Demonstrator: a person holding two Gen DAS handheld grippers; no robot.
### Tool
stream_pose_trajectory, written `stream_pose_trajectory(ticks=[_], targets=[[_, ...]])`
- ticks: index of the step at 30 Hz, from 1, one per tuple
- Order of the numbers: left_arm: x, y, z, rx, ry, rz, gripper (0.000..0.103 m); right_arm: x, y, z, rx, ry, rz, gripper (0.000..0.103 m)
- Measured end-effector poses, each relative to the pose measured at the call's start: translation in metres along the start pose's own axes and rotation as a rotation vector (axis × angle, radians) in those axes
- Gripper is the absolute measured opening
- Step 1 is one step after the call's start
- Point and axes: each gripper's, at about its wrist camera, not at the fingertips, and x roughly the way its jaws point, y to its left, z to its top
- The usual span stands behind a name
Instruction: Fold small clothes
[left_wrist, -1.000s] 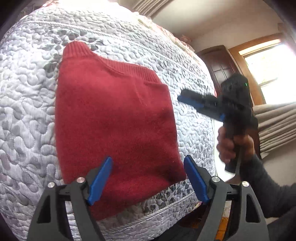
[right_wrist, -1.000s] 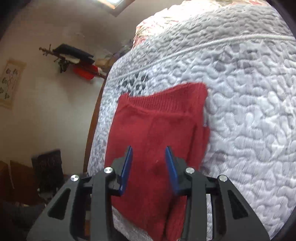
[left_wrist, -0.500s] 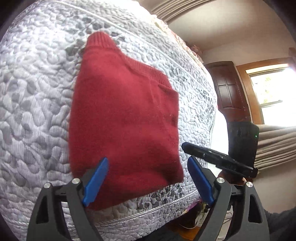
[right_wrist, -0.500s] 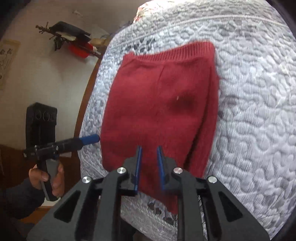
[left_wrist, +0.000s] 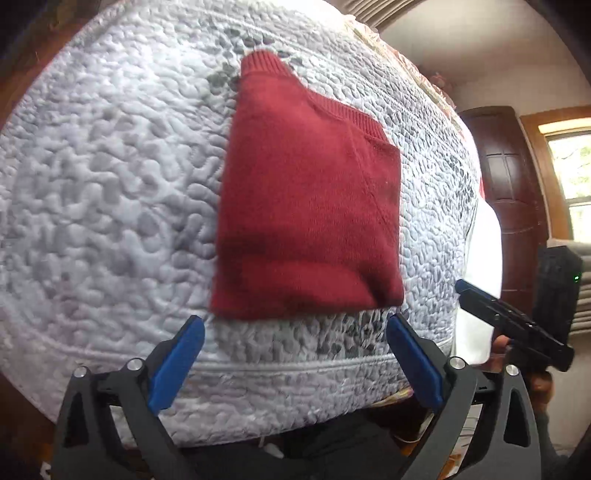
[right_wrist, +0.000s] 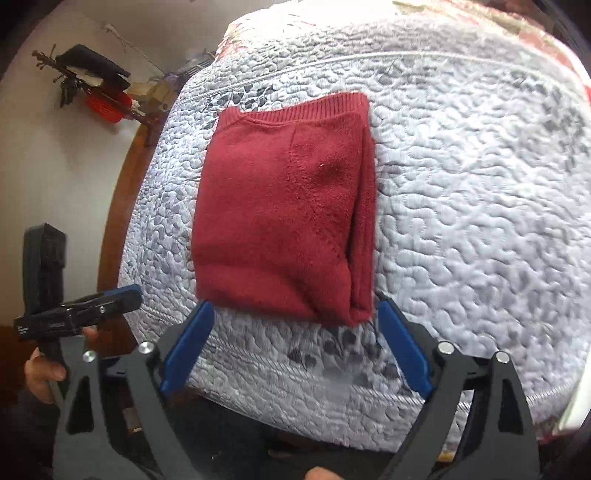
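Observation:
A dark red knitted garment lies folded into a rectangle on the grey-white quilted bed, ribbed edge at the far end. In the right wrist view the same garment shows stacked layers along its right side. My left gripper hovers open just short of the garment's near edge, nothing between its blue pads. My right gripper is open too, its tips level with the garment's near edge and holding nothing. Each gripper appears in the other's view, the right gripper at the right and the left gripper at the left.
The quilt's piped border runs along the bed edge near me. A dark wooden door and a bright window stand to the right. A wall rack with red and black items hangs to the left. A white cloth sits at the bed's right edge.
Both grippers have drawn back from the garment toward the bed edge. The right gripper, nearly shut over the cloth half a second ago, has opened wide. The garment lies flat.

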Motion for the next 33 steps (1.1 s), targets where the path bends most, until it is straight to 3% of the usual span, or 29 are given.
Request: stream_pose_trajectory(ticks=[1,3,10,14,22,33], targets=[[-0.021,-0.009,-0.010,0.020,-0.013,0.069,0.099,-0.020,0.010,-0.010,-0.010,-0.019,-0.030,0.092],[-0.060,-0.025,-0.029,0.037,-0.065,0.129,0.099,-0.060,0.032,-0.030,-0.031,-0.062,-0.057,0.095],[-0.188,-0.087,-0.082,0.120,-0.286,0.115,0.099,-0.179,0.095,-0.062,-0.068,-0.250,-0.154,0.099],[-0.233,-0.114,-0.093,0.181,-0.381,0.134,0.099,-0.225,0.116,-0.070,-0.091,-0.325,-0.216,0.100],[-0.251,-0.135,-0.099,0.228,-0.428,0.094,0.099,-0.258,0.140,-0.083,-0.096,-0.363,-0.312,0.100],[-0.243,-0.141,-0.117,0.240,-0.398,0.099,0.099,-0.259,0.143,-0.100,-0.099,-0.349,-0.320,0.100]])
